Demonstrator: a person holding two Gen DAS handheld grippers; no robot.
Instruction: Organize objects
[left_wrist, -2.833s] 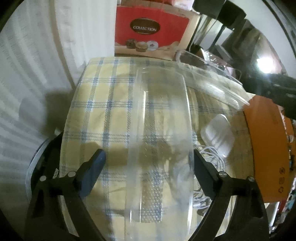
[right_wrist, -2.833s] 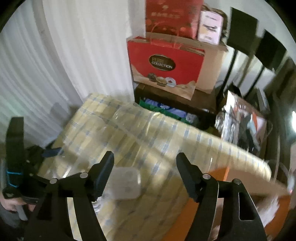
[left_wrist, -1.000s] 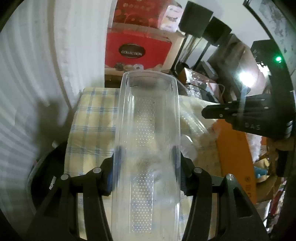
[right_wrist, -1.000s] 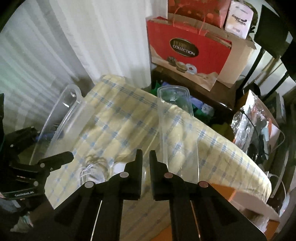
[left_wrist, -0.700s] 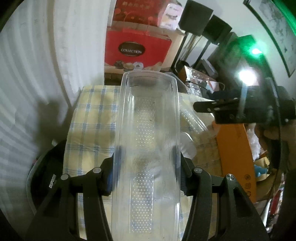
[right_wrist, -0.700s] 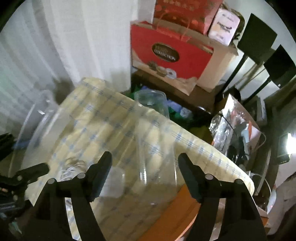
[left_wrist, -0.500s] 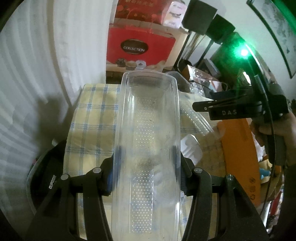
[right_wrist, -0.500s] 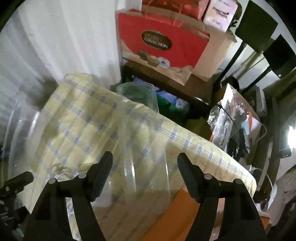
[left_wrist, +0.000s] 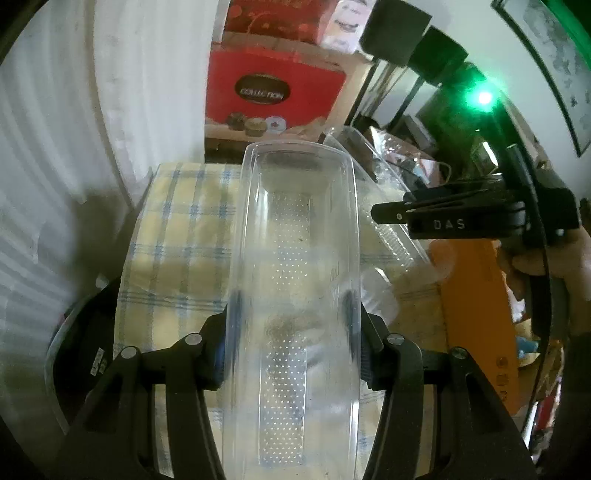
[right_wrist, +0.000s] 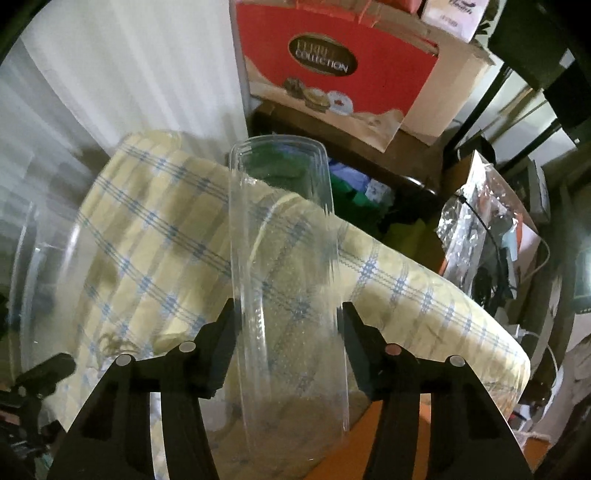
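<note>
A long clear plastic tray (left_wrist: 295, 240) stands lengthwise between my left gripper's (left_wrist: 293, 343) pads, which press on its two long sides; it hangs above the checked tablecloth (left_wrist: 177, 229). A second clear tray (right_wrist: 280, 221) lies with its far end past the table's back edge. My right gripper (right_wrist: 288, 325) straddles its near end, jaws closing, and both fingertips touch its rims. In the left wrist view the right gripper (left_wrist: 388, 214) shows side-on at the right, held by a hand, over that second tray (left_wrist: 391, 236). In the right wrist view the first tray (right_wrist: 48, 258) shows at the left.
A small white lidded box (left_wrist: 376, 291) lies on the cloth beside an orange box (left_wrist: 476, 295). A red gift bag (right_wrist: 325, 62) stands on a dark shelf behind the table. White curtain fills the left; bags and clutter crowd the right.
My right gripper went from shut to wide open, sank over the second clear tray, and its jaws have narrowed onto it. The left gripper and its tray have stayed put.
</note>
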